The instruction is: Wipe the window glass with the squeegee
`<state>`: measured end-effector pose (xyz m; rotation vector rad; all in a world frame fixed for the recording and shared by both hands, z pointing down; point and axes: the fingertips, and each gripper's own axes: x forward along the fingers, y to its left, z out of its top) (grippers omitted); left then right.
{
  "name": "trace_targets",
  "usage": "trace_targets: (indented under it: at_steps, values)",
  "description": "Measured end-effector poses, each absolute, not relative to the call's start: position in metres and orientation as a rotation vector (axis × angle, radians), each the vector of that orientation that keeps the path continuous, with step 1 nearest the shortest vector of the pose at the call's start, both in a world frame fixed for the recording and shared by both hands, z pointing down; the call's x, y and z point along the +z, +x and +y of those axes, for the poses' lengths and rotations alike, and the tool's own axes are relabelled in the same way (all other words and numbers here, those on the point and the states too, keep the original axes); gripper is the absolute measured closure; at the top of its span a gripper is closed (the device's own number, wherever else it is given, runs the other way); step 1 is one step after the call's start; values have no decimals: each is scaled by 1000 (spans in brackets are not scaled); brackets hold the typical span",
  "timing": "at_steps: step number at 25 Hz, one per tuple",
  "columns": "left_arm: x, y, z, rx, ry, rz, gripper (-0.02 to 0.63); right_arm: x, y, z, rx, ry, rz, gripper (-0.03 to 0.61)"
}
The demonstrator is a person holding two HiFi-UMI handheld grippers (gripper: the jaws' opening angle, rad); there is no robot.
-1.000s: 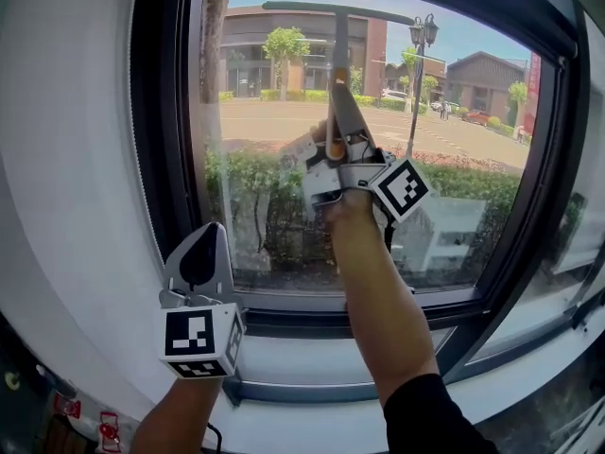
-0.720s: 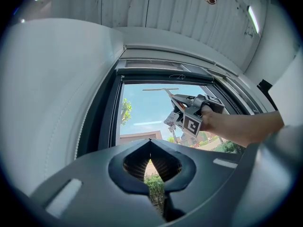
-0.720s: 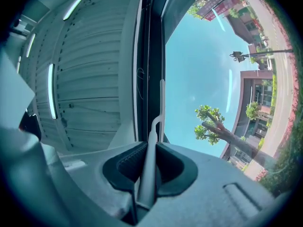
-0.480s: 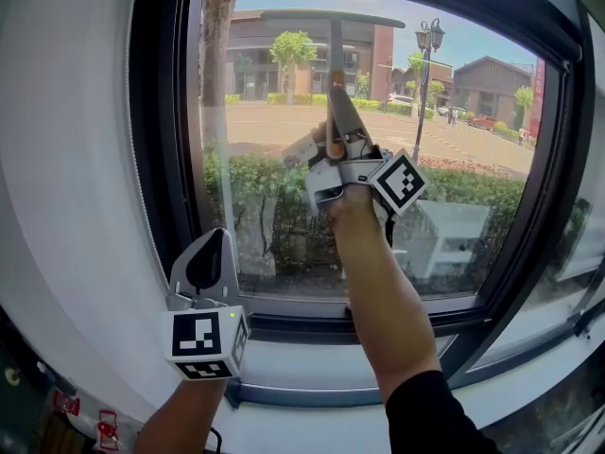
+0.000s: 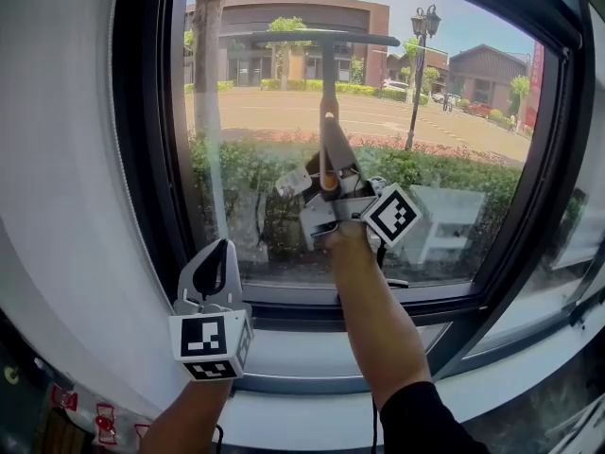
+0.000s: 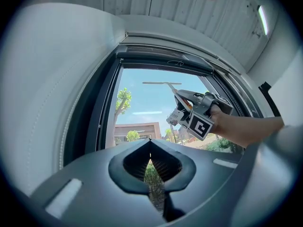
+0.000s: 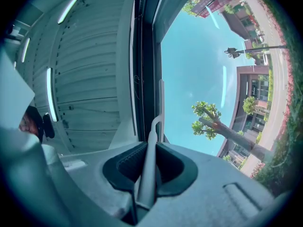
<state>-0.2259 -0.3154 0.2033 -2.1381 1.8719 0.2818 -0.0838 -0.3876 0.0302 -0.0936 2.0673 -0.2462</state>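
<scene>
The squeegee (image 5: 324,64) stands upright against the window glass (image 5: 454,149), its long blade lying across the upper pane. My right gripper (image 5: 326,164) is shut on the squeegee's handle below the blade, at mid-pane height. In the right gripper view the pale handle (image 7: 149,150) runs out between the closed jaws of the right gripper (image 7: 147,162) to the blade (image 7: 161,103) on the glass. My left gripper (image 5: 216,270) hangs lower left, in front of the window's bottom corner, shut with nothing in it. In the left gripper view the left gripper (image 6: 150,148) points at the glass, the squeegee (image 6: 161,83) above it.
A dark window frame (image 5: 146,159) borders the pane, with a white wall (image 5: 57,206) to the left. A pale sill (image 5: 302,353) runs below the glass. Outside are a street, buildings, trees and a hedge. A second pane (image 5: 586,225) continues to the right.
The right gripper and the squeegee have moved down the glass, the blade now lower than the top of the pane. The left gripper has stayed about where it was.
</scene>
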Motion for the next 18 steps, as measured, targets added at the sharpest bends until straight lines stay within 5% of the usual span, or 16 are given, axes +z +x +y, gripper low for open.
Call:
trace_targets:
  at_steps: [18]
  values:
    - [305,-200,-318,204,-2267,1930,612,200,-66,-364,-428,-243,2092,535]
